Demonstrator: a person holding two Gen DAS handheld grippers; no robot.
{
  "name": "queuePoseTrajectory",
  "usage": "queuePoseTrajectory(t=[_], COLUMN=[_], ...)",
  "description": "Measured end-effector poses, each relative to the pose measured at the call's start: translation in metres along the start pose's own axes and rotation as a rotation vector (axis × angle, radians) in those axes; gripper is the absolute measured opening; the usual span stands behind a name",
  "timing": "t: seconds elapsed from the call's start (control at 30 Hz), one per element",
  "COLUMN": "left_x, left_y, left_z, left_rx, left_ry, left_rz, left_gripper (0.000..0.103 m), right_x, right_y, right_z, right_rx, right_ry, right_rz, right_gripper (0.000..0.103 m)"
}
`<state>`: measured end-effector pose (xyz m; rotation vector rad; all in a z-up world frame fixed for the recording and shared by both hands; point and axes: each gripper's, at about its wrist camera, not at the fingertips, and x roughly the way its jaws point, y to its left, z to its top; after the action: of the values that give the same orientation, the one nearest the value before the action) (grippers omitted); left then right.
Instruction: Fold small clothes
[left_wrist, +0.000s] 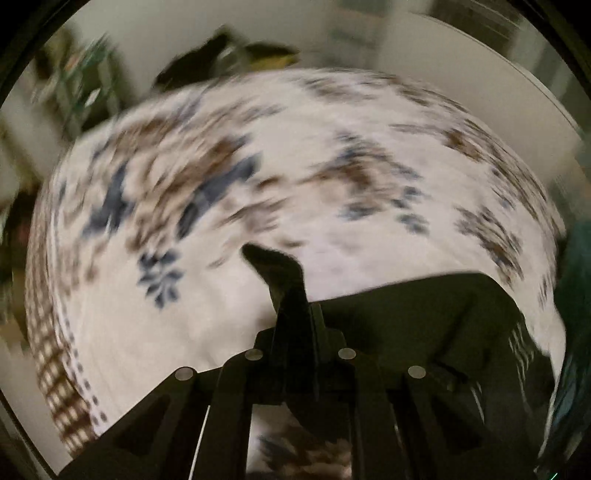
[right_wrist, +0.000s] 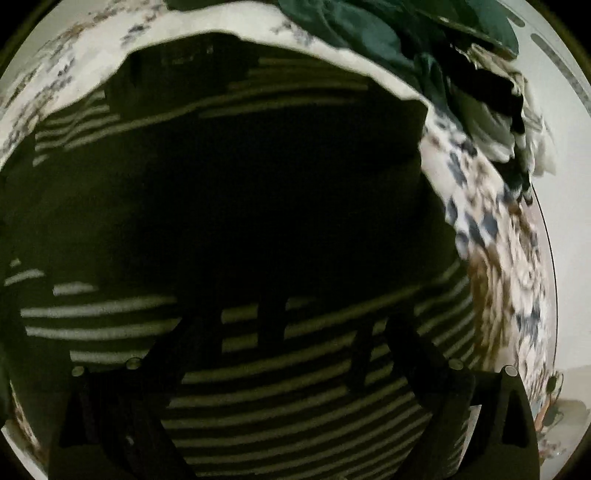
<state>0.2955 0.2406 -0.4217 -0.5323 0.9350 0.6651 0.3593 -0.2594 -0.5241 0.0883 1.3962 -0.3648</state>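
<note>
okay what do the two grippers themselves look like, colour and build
Both are matte black plastic. The left gripper has angular linkage arms with triangular cutouts and round silver pivot pins. The right gripper has the same black arms, cutouts and silver pins, dim against the dark striped garment. No cables or markings visible.

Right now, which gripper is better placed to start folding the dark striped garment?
Right, probably. The right gripper sits directly over the striped garment, which fills its view. The left gripper, fingers together, faces the floral cloth, with the garment only at its right edge.
</note>
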Motion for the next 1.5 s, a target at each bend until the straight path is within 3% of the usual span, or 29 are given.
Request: queuePoseTrajectory(t=[0.13, 0.3, 0.4, 0.47, 0.6, 0.63, 0.7, 0.77, 0.8, 0.9, 0.97, 1.07, 1.13, 1.17, 1.2, 1.3, 1.33, 1.4, 1.5], left_x=[-0.039, -0.081, -0.090, -0.085, -0.076, -0.075, -0.081, -0.083, -0.081, -0.070, -0.047, 0.004, 0.037, 0.054, 0.067, 0.115, 0.129, 0.144, 0.140], left_y=[-0.088, -0.252, -0.339, -0.390, -0.450, -0.459, -0.463, -0.449, -0.439, -0.395, -0.358, -0.316, -0.298, -0.293, -0.290, -0.287, -0.285, -0.278, -0.272], left_z=[-0.014, -0.082, -0.147, -0.197, -0.268, -0.282, -0.295, -0.288, -0.279, -0.241, -0.208, -0.158, -0.127, -0.112, -0.105, -0.093, -0.091, -0.089, -0.087], left_rx=[0.201, 0.475, 0.600, 0.651, 0.762, 0.815, 0.887, 0.915, 0.924, 0.936, 0.912, 0.827, 0.747, 0.706, 0.687, 0.689, 0.699, 0.692, 0.699], left_ry=[-0.050, -0.059, 0.019, 0.126, 0.278, 0.292, 0.287, 0.259, 0.237, 0.132, 0.063, 0.055, 0.070, 0.070, 0.078, 0.139, 0.168, 0.197, 0.195], left_rz=[-0.091, -0.325, -0.469, -0.565, -0.640, -0.617, -0.603, -0.588, -0.564, -0.413, -0.254, -0.070, -0.003, 0.021, 0.021, 0.050, 0.062, 0.033, -0.020], left_gripper=[0.007, 0.007, 0.007, 0.007, 0.012, 0.015, 0.037, 0.084, 0.088, 0.088, 0.088, 0.088, 0.088, 0.088, 0.088, 0.088, 0.093, 0.103, 0.103], right_x=[-0.003, 0.003, 0.016, 0.020, 0.044, 0.047, 0.051, 0.049, 0.049, 0.041, 0.032, 0.015, 0.019, 0.017, 0.023, 0.041, 0.049, 0.067, 0.084], right_y=[-0.027, -0.088, -0.148, -0.175, -0.242, -0.254, -0.275, -0.296, -0.302, -0.326, -0.330, -0.307, -0.285, -0.271, -0.258, -0.216, -0.207, -0.178, -0.148], right_z=[0.014, 0.020, 0.012, 0.002, -0.014, -0.017, -0.020, -0.019, -0.019, -0.008, 0.002, 0.027, 0.052, 0.057, 0.068, 0.096, 0.101, 0.115, 0.119], right_rx=[0.044, 0.144, 0.221, 0.261, 0.295, 0.288, 0.270, 0.276, 0.282, 0.327, 0.359, 0.380, 0.370, 0.359, 0.341, 0.286, 0.268, 0.179, 0.076], right_ry=[0.000, 0.049, 0.091, 0.107, 0.129, 0.134, 0.137, 0.126, 0.124, 0.115, 0.101, 0.088, 0.088, 0.094, 0.105, 0.114, 0.117, 0.159, 0.215], right_rz=[0.107, 0.188, 0.186, 0.188, 0.188, 0.177, 0.183, 0.227, 0.246, 0.321, 0.370, 0.465, 0.566, 0.584, 0.598, 0.598, 0.577, 0.492, 0.294], right_gripper=[0.100, 0.100, 0.100, 0.100, 0.100, 0.100, 0.100, 0.100, 0.100, 0.100, 0.100, 0.100, 0.092, 0.083, 0.081, 0.081, 0.081, 0.081, 0.081])
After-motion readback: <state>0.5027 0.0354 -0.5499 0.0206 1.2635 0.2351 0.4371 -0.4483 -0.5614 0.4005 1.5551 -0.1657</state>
